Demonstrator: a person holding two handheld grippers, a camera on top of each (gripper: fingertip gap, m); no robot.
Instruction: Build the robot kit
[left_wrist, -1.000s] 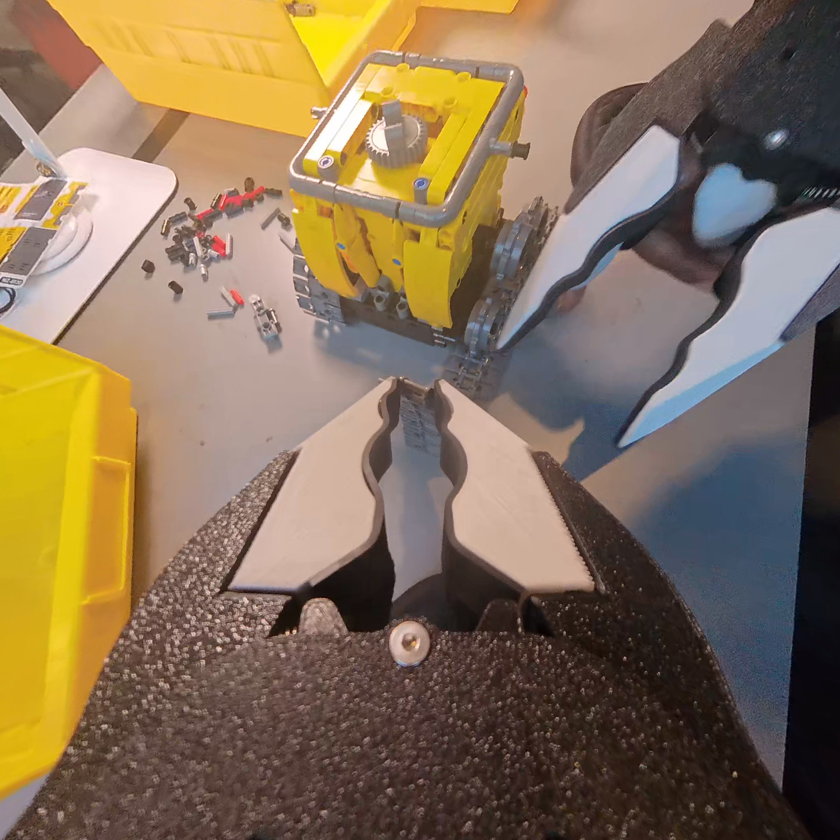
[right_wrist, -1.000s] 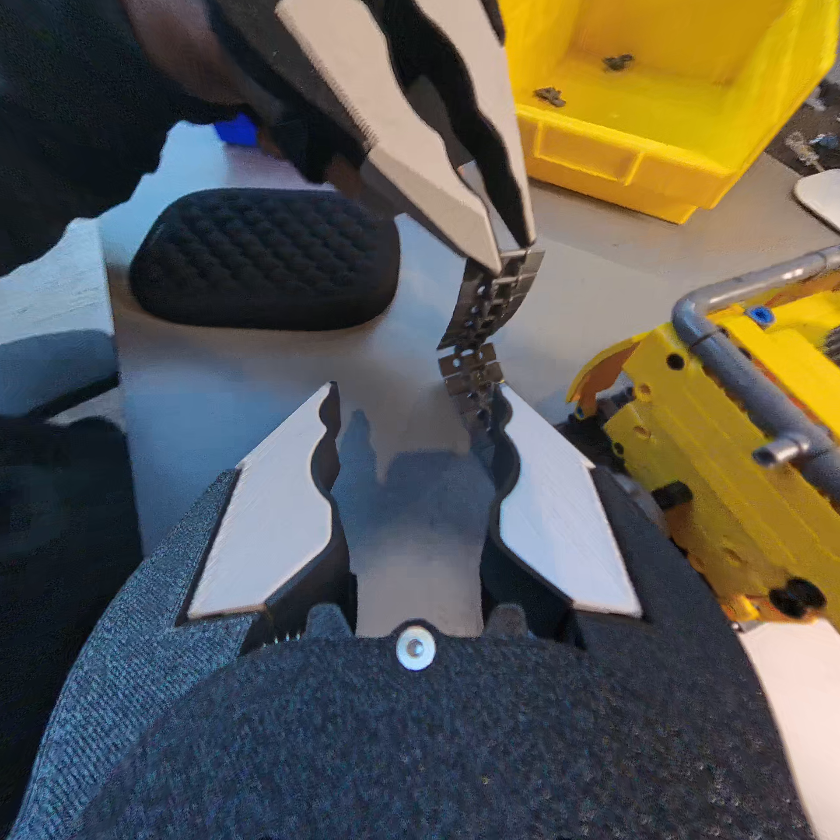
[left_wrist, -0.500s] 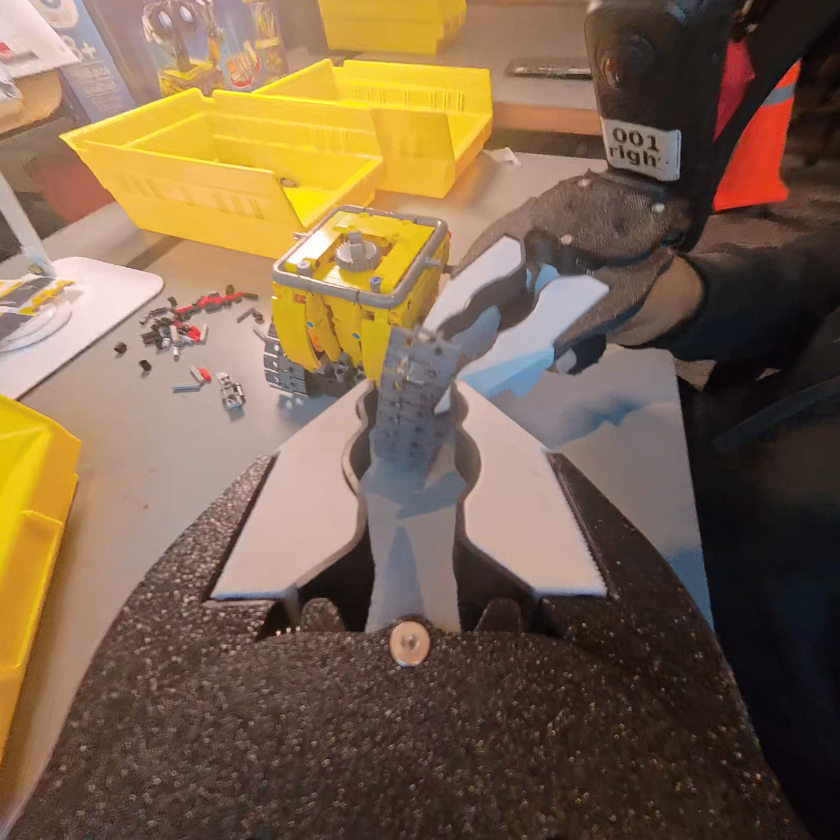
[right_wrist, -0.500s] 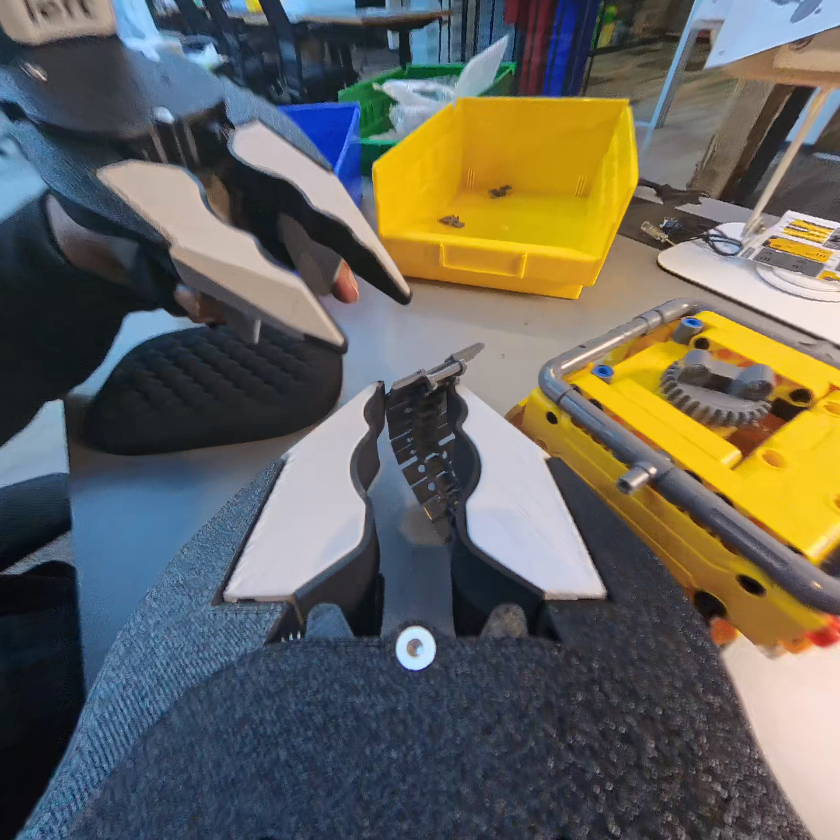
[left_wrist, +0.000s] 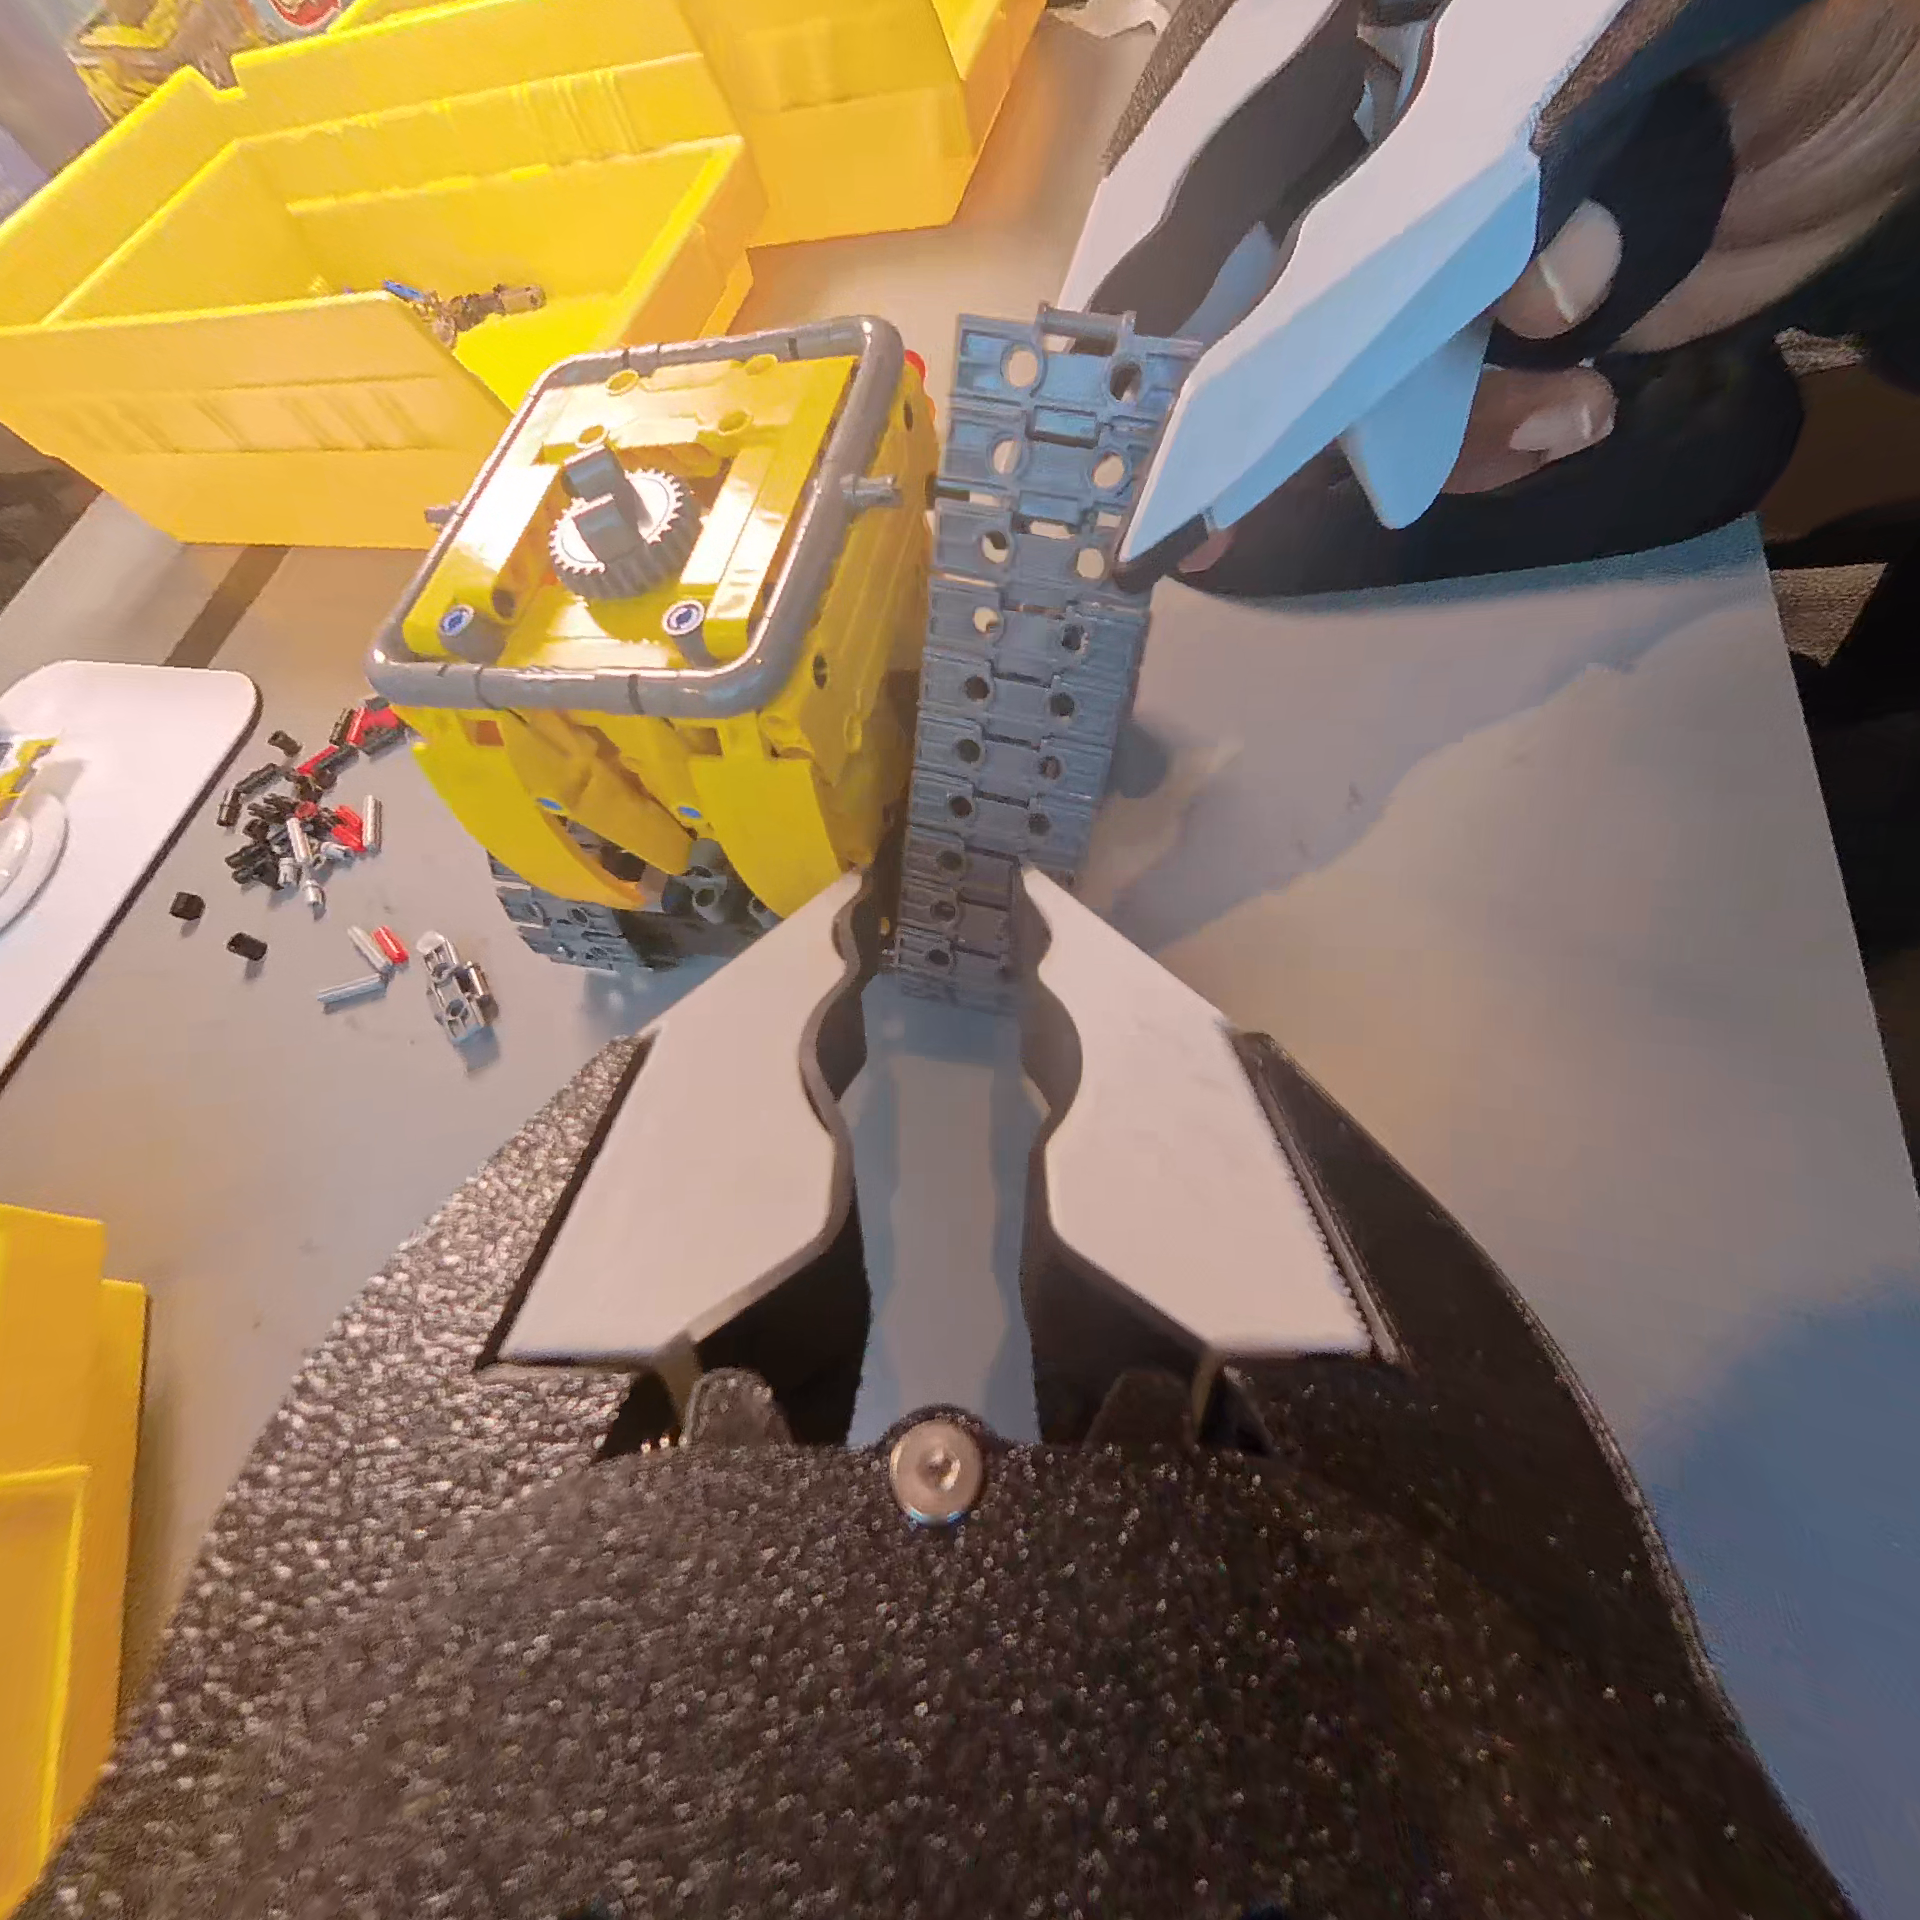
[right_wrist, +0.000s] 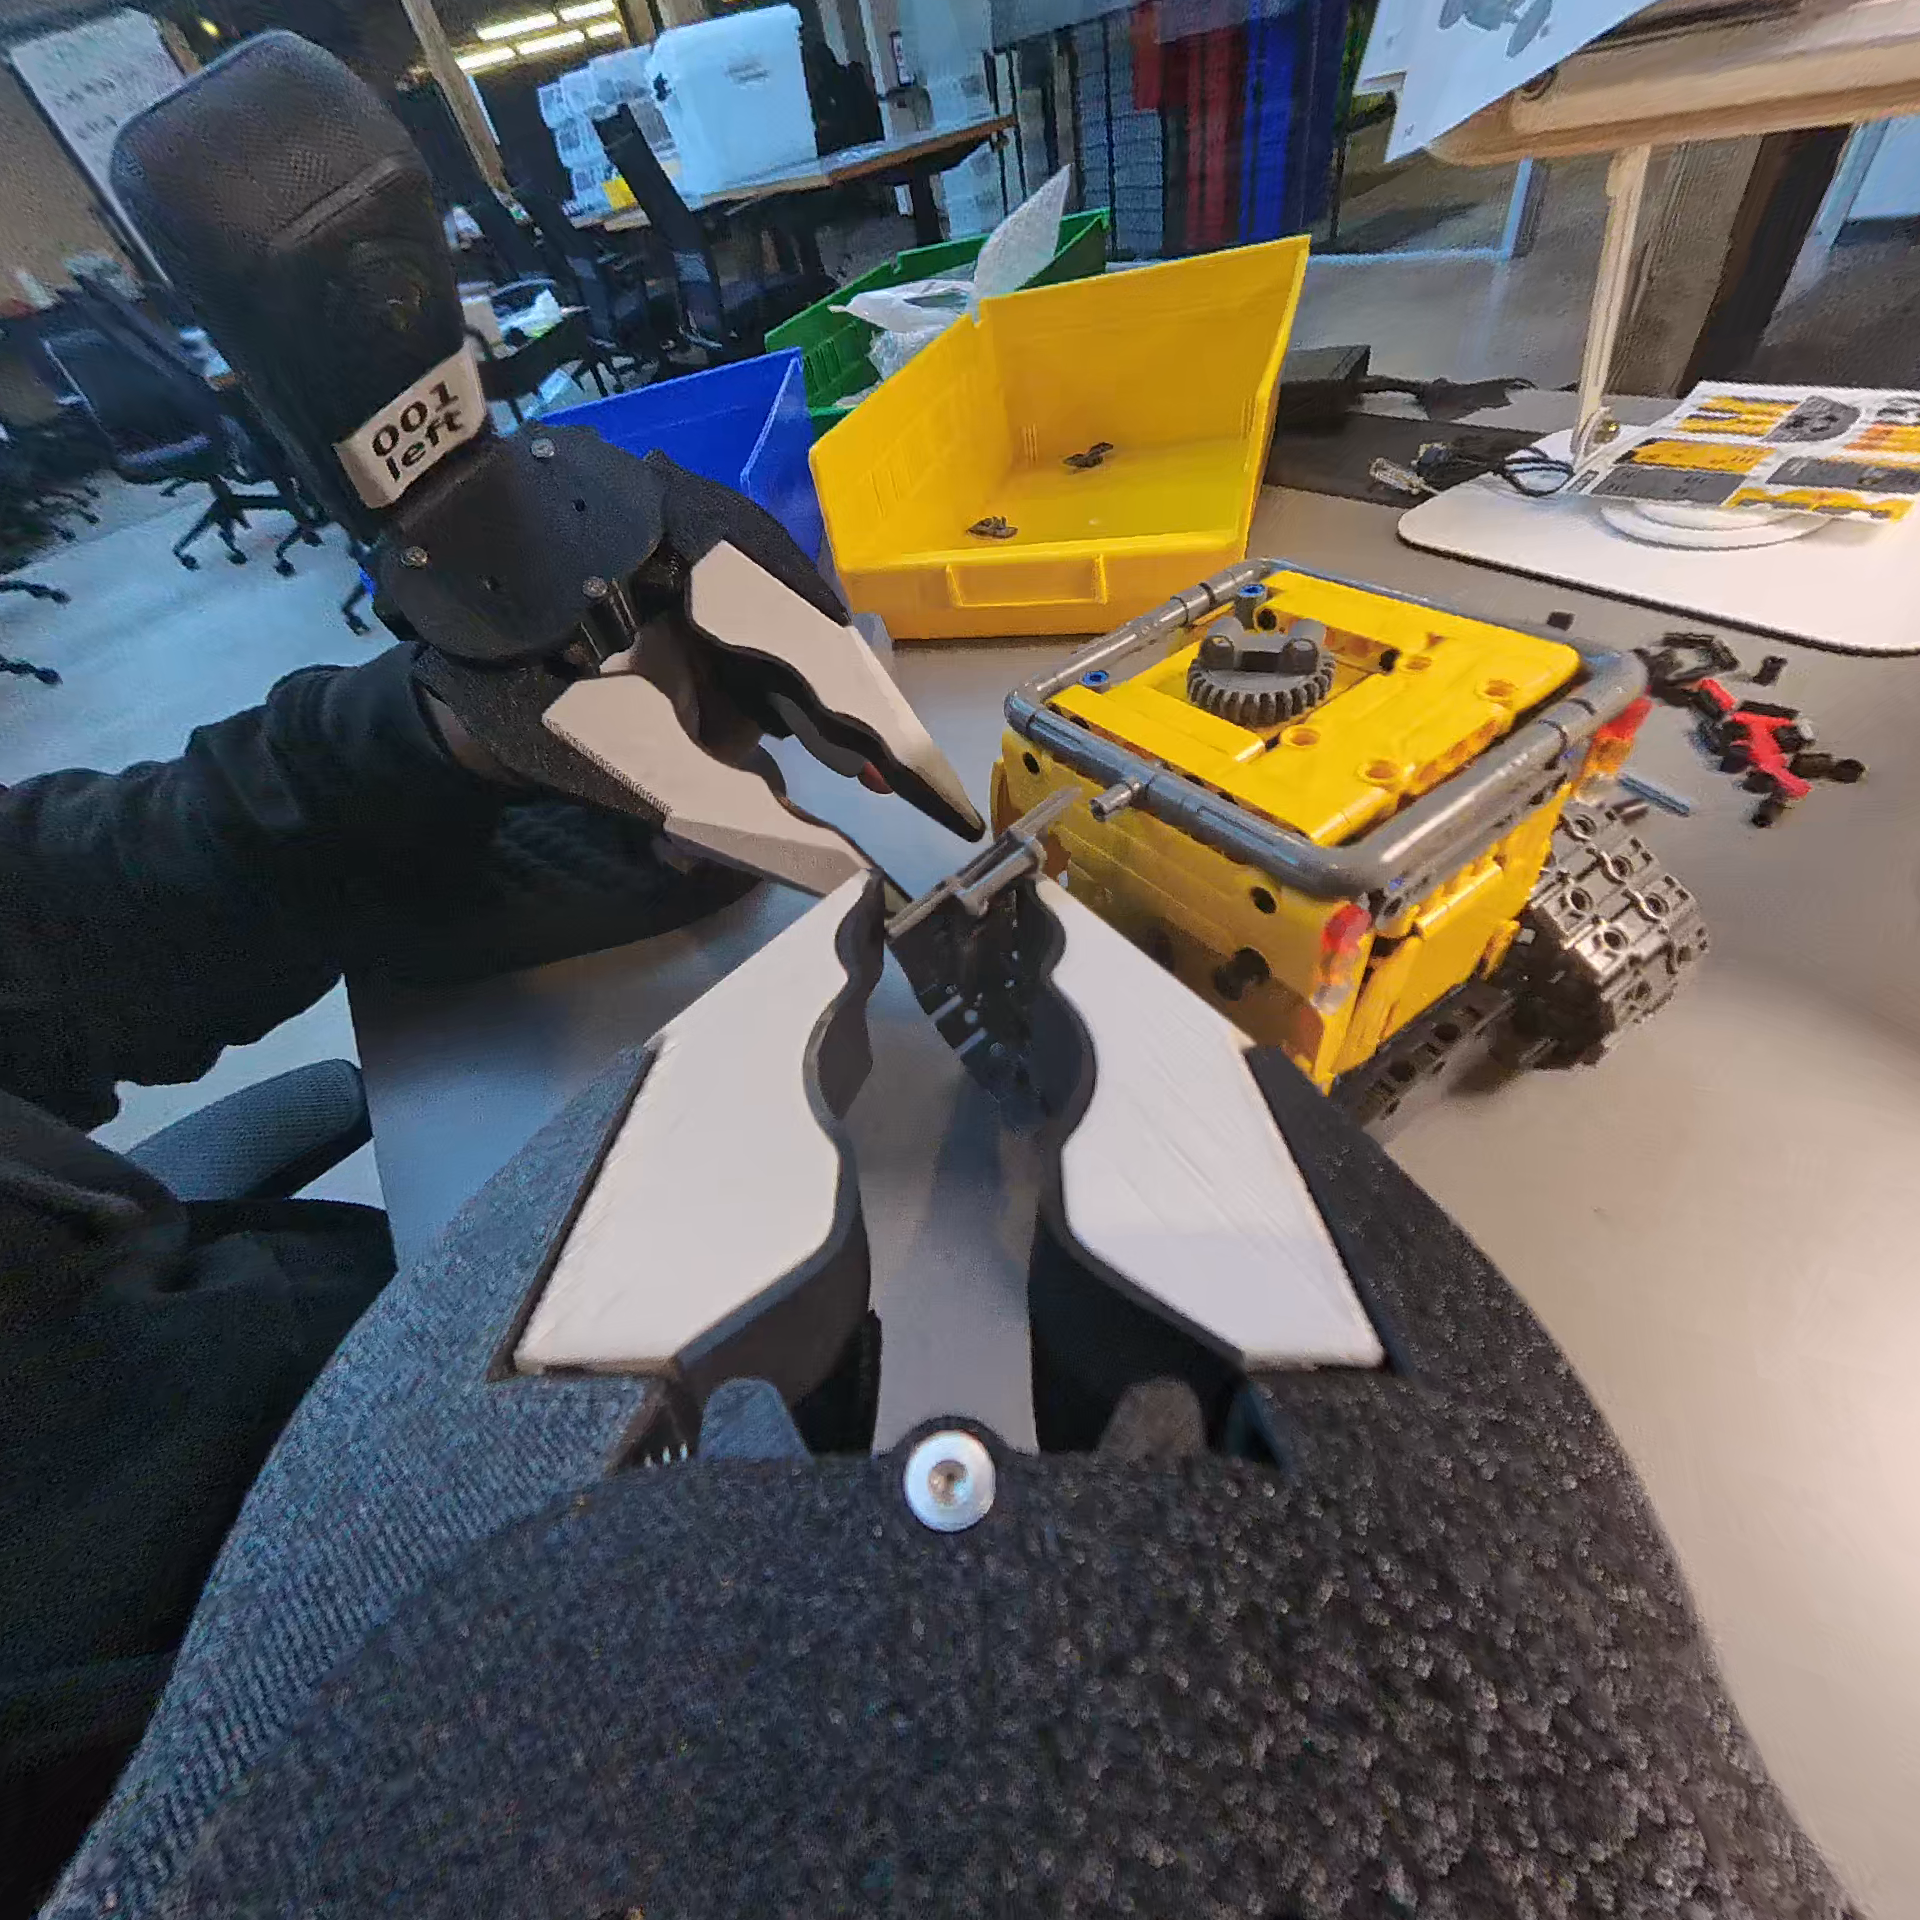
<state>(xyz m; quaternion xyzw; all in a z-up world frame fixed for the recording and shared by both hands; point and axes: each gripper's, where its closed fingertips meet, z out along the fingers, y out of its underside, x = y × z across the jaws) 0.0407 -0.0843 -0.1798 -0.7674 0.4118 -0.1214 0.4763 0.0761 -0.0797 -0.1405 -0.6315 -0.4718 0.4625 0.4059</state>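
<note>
— What has changed since half a second ago?

— The grey track strip (left_wrist: 1023, 665) was bunched short then. Now it stretches out long and straight, and the right tongs (right_wrist: 951, 883) have gone up toward the far right corner of the surface (left_wrist: 1455, 935).

— Start at the left, then.

— A yellow bin (left_wrist: 52, 1507) sits at the near left edge, and a white board (left_wrist: 114, 748) lies at the left edge farther back. More yellow bins (left_wrist: 343, 312) stand along the far edge. Loose pieces (left_wrist: 301, 821), black, red and grey, are scattered just beside the board.

— And next to those?

— The yellow brick model (left_wrist: 644, 582) stands near the middle of the surface on grey tracks. It has a grey bar frame around its top and a dark gear (left_wrist: 613, 530) inside that frame.

— Where is the strip?

— It is just to the right of the model and off the surface, held between the two tools. The left tongs (left_wrist: 945, 894) are clamped on its near end.

— And the right ones?

— Their own view shows them closed on the strip's other end, with the strip edge-on between the fingers. A gloved hand (left_wrist: 1662, 260) grips that tool at the far right.
</note>
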